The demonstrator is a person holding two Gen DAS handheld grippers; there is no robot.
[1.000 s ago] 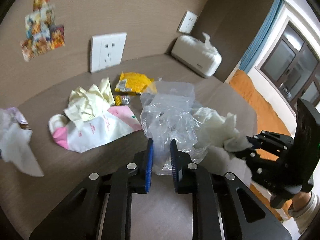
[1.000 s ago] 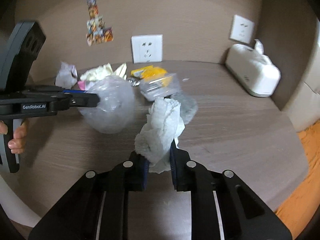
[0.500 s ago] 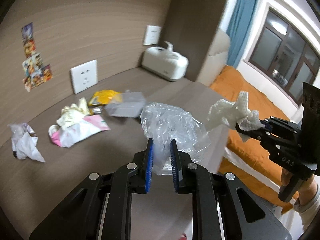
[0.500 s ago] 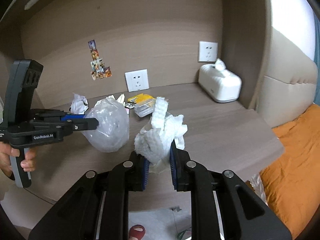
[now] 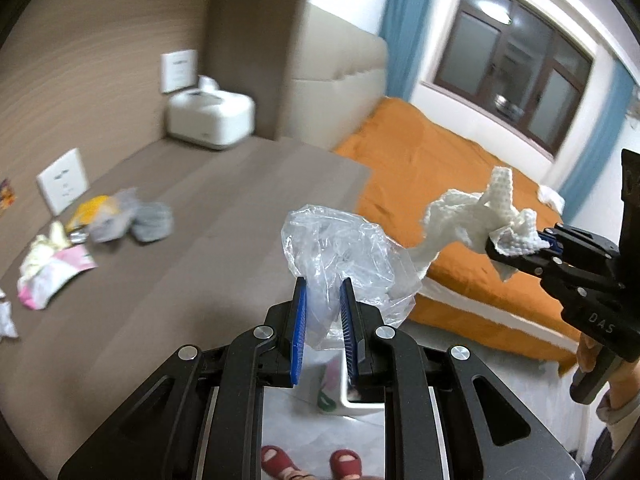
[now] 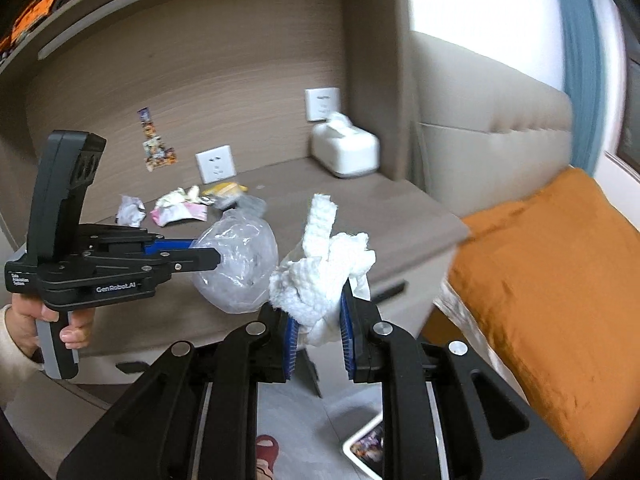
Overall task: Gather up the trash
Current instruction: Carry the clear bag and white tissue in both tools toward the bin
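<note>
Left claw (image 5: 322,312): pinches the clear plastic bag (image 5: 344,256).
Right claw (image 6: 319,330): pinches the white paper towel (image 6: 324,268).
Change: both have lifted off the surface (image 5: 224,216), now behind them.
Next: likely the white bin (image 6: 366,446) below.

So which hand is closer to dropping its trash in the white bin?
Probably left. The left gripper holds the plastic bag right above the white bin; the right gripper, holding the tissue wad, is off to the side.
</note>
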